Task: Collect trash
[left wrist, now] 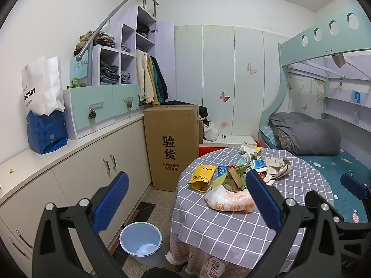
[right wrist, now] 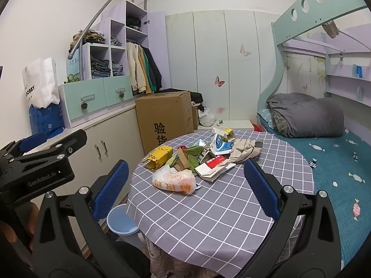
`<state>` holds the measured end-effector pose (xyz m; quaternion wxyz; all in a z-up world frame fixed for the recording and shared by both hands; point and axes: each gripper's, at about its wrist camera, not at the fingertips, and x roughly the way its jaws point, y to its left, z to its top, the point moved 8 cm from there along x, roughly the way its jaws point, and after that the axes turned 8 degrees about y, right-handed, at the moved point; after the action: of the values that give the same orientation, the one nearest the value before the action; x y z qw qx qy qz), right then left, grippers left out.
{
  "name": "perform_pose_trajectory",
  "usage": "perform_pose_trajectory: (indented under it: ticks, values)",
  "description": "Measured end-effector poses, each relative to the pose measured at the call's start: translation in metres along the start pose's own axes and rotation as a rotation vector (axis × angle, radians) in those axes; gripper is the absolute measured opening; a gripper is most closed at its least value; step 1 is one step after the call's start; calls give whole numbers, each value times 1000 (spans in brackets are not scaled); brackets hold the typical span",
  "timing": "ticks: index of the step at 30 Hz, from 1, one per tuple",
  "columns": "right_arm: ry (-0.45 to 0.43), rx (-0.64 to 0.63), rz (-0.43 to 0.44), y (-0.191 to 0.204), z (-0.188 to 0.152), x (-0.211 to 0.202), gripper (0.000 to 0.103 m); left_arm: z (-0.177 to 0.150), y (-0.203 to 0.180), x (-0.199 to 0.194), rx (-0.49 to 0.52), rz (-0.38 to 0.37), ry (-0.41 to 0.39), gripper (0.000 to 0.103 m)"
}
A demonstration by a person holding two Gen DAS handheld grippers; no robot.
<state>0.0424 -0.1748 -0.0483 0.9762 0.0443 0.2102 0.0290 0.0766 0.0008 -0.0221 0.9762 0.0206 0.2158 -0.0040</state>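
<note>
On a round table (left wrist: 231, 229) draped in a grey checked cloth, seen from the left wrist camera, household trash lies in a loose heap: a white plastic bag with orange lettering (left wrist: 229, 199) nearest the lens, a yellow carton (left wrist: 201, 177) to its left, green wrappers (left wrist: 228, 178) behind it, and small blue and white boxes (left wrist: 257, 164) and torn cardboard (left wrist: 277, 165) farther back. The left gripper (left wrist: 186, 202) hangs above the near table edge with its blue-padded jaws spread wide and nothing between them. A light blue waste bin (left wrist: 141, 241) stands on the floor just beside the table, below the gripper, and a tall cardboard box (left wrist: 171, 146) stands against the cabinets beyond. From the right wrist camera, the right gripper (right wrist: 185, 190) likewise hovers over the cloth, jaws wide apart and holding nothing, with the plastic bag (right wrist: 174, 180) between and just beyond its pads. The left gripper (right wrist: 32, 148) shows at the left edge, and the bin (right wrist: 121, 221) peeks out from under the table rim. A bunk bed with a grey quilt (right wrist: 306, 115) lies to the right.
</note>
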Motion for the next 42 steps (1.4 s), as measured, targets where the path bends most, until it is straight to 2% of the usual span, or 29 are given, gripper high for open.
perform_pose_trajectory:
  ticks: [4, 18, 27, 33, 36, 42]
  values:
    - [2, 1, 0, 2, -1, 0, 97, -9, 3, 8, 1, 3, 3, 99]
    - [12, 8, 6, -1, -4, 3, 97, -9, -1, 7, 3, 5, 14, 99]
    - [49, 43, 22, -11, -12, 16, 97, -14, -3, 22, 16, 30, 48, 99]
    - [105, 91, 5, -32, -23, 43, 97, -26, -11, 53, 36, 44, 109, 99]
    - [136, 124, -3, -45, -31, 57, 97, -36, -18, 75, 47, 51, 170, 99]
    - [217, 202, -30, -81, -48, 89, 97, -61, -48, 127, 121, 4, 291, 99]
